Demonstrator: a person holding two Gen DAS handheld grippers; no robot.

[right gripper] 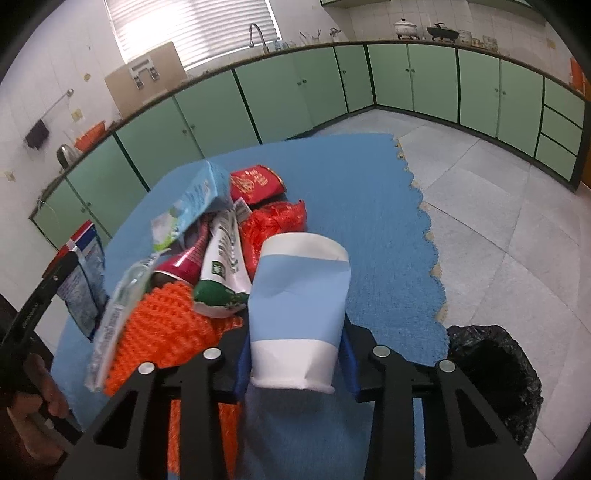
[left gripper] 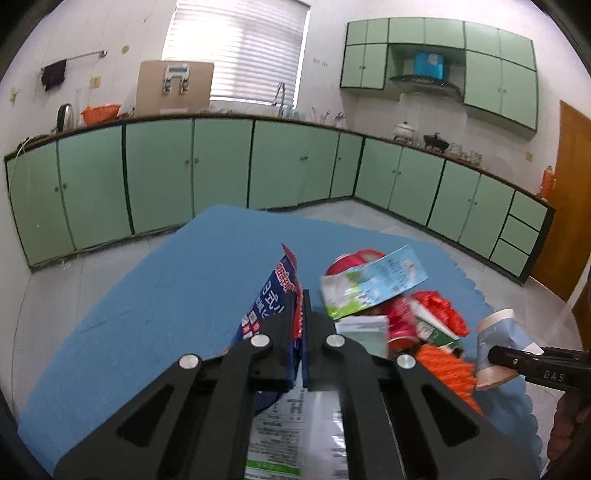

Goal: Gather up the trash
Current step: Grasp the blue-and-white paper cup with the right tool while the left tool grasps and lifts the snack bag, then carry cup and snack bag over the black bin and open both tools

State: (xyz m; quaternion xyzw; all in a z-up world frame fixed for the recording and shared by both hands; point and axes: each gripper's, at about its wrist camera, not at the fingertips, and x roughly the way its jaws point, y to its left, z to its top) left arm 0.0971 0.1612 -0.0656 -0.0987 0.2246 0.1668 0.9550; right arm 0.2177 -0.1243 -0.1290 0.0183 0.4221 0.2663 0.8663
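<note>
Gripping snack wrapper (left gripper: 271,295), L gripper (left gripper: 300,295); R gripper (right gripper: 295,354) clamps paper cup (right gripper: 299,295); only R view shows bin (right gripper: 495,376).

Snack bag (left gripper: 275,295) lower part hidden behind jaws; bin (right gripper: 495,384) partly hidden

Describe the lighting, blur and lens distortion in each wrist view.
Left wrist view: the window blows out to white glare, the counter line bows under fisheye curvature, and the pile is soft, with the paper cup smeared. Right wrist view: the same window glares, the cabinets arch, and the paper cup looks sharper than the wrappers behind it.
</note>
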